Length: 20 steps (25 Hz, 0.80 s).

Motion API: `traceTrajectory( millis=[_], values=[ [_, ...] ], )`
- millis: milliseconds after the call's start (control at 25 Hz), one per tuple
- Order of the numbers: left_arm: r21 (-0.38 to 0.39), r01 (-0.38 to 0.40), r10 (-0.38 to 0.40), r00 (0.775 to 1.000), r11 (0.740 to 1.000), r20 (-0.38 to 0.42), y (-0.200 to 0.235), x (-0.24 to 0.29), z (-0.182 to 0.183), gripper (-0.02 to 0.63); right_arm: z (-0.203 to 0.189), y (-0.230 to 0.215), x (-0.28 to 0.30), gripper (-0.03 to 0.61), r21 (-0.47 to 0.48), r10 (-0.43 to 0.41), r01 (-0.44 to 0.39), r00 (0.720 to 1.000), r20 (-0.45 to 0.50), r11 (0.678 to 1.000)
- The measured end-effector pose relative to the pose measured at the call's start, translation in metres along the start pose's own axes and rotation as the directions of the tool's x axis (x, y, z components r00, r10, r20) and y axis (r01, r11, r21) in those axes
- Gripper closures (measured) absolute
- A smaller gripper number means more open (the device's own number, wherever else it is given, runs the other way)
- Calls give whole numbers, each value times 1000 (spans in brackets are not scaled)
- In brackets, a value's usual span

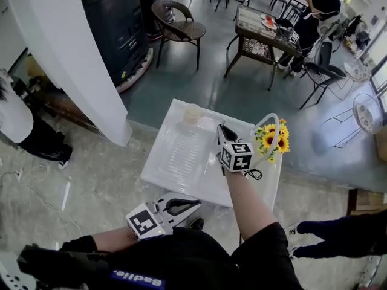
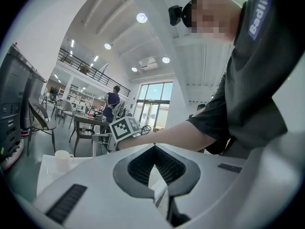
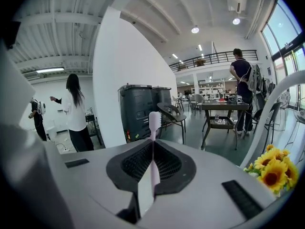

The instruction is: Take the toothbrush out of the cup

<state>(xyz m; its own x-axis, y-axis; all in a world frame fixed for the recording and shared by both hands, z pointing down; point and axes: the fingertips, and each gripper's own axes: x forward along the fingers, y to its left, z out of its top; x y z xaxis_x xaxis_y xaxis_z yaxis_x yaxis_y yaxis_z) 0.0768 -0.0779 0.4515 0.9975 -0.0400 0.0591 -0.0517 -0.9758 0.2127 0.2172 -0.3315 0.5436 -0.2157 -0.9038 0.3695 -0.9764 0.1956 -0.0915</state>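
Note:
A pink toothbrush [image 3: 154, 142] stands upright between the jaws of my right gripper [image 3: 153, 146], which is shut on its handle; the white bristle head rises above the fingertips. In the head view, this right gripper [image 1: 224, 133] hangs over the white table [image 1: 163, 174], to the right of the pale cup [image 1: 191, 113] and apart from it. The cup [image 2: 63, 160] also shows at the far left of the left gripper view. My left gripper [image 1: 195, 205] is held low by the table's near edge. Its jaws [image 2: 153, 149] are shut with nothing in them.
A bunch of yellow sunflowers [image 1: 273, 139] and a curved white tap stand at the table's right side, close to my right gripper. A white pillar [image 1: 66, 53], a wicker chair [image 1: 178, 26] and a dining table [image 1: 266, 32] with a person at it lie beyond.

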Motion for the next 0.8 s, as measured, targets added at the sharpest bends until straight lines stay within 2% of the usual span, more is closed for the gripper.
traceTrajectory(
  millis=[360,640,800],
  values=[
    [4,27,-27,1000,1000,9,-3,16,6,612,2,22,-54,558,-46,53,-51,998,47,998],
    [16,34,-35,999,999,27,-2,25,11,612,1,49,-100,558,-48,106,-103,991,83,994],
    [18,34,-34,999,999,10,-1,24,5,612,-1,64,-123,558,-30,130,-127,986,108,991]
  ],
)
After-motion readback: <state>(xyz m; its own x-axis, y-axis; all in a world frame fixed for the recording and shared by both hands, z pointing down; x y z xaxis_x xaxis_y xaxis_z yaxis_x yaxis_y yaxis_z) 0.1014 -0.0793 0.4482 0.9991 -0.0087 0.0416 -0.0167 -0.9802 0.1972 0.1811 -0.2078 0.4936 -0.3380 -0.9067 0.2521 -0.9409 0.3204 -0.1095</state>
